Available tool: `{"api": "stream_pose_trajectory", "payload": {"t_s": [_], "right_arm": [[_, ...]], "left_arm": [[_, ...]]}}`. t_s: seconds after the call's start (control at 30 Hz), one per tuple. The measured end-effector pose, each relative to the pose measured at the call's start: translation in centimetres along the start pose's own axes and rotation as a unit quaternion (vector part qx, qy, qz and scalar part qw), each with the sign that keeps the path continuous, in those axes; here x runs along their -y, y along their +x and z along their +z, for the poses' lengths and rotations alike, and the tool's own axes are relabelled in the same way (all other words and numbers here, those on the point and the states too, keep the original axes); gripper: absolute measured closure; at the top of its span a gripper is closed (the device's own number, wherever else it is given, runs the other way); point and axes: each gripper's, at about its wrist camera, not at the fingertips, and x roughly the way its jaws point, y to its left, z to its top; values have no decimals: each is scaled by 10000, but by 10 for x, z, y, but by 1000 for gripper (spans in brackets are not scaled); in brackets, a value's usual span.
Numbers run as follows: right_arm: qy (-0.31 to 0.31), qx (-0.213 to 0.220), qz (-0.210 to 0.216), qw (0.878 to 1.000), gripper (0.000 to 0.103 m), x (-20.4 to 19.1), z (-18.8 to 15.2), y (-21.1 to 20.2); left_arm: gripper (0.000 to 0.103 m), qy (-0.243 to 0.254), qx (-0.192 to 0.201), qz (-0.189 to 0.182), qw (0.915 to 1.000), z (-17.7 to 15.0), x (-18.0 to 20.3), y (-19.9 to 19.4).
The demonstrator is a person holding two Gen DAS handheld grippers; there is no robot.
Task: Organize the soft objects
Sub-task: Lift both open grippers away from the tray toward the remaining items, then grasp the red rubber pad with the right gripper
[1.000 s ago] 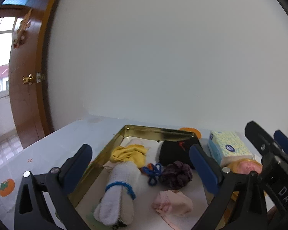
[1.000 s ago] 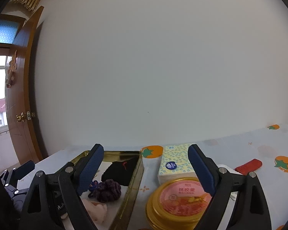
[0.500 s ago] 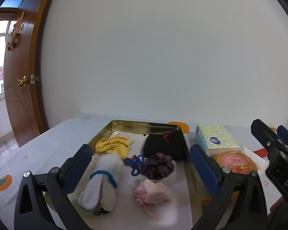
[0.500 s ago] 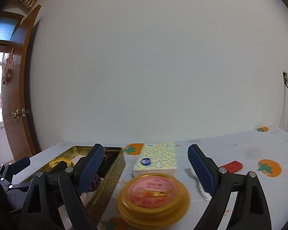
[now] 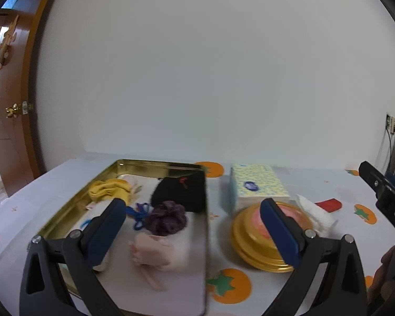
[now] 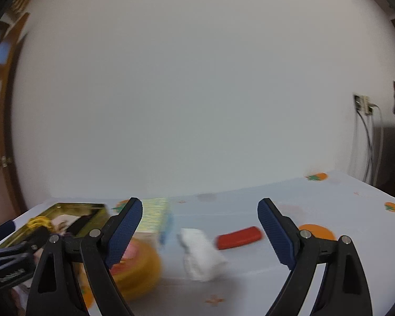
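Observation:
A gold tin tray [image 5: 158, 163] holds a yellow cloth [image 5: 108, 189], a black cloth [image 5: 180, 193], a purple scrunchie [image 5: 167, 218], a blue cord [image 5: 141, 212] and a pink cloth [image 5: 155, 252]. My left gripper [image 5: 192, 208] hovers open over the tray's near right side, gripping nothing. A white folded cloth [image 6: 201, 255] and a flat red piece [image 6: 238, 237] lie on the table to the right. My right gripper [image 6: 200, 206] stands open above and short of them, with nothing between its fingers. The right wrist view is blurred.
A tissue pack [image 5: 255, 187] and a round gold tin with a pink lid [image 5: 263, 237] stand between the tray and the white cloth [image 5: 316, 216]. The tablecloth [image 5: 342, 184] has an orange fruit print. A wall runs behind, with a wooden door at left and cables at right.
Both grippers have swung to the right. The tray slid left in the left wrist view. In the right wrist view the round tin moved left, and the white cloth now sits between the fingers.

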Motion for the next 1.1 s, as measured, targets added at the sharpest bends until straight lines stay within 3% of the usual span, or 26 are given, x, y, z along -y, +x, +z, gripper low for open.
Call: {"api": "stream_pose_trajectory", "payload": {"t_s": [0.37,0.47,0.67,0.83,1.1], "right_arm": [[365,-220,-681,9968,12,77,6,13],[434,-410,-695,9958,12,87,7,22],[629,-1427,-140,9877,12,106,0,74],[539,-2425,307,9682,12,97,-11,129],[-103,-3378,513,9398,12,66,-30,189]], "left_arm": [[1,355,17,-389,9986,-2,47,-5],[1,483,36,-585,9971,-2,62,-7],[1,575,-43,-777,9953,-4,86,-6],[1,820,-160,-700,9940,-6,104,-4],[1,739,-340,-599,9949,-7,103,3]]}}
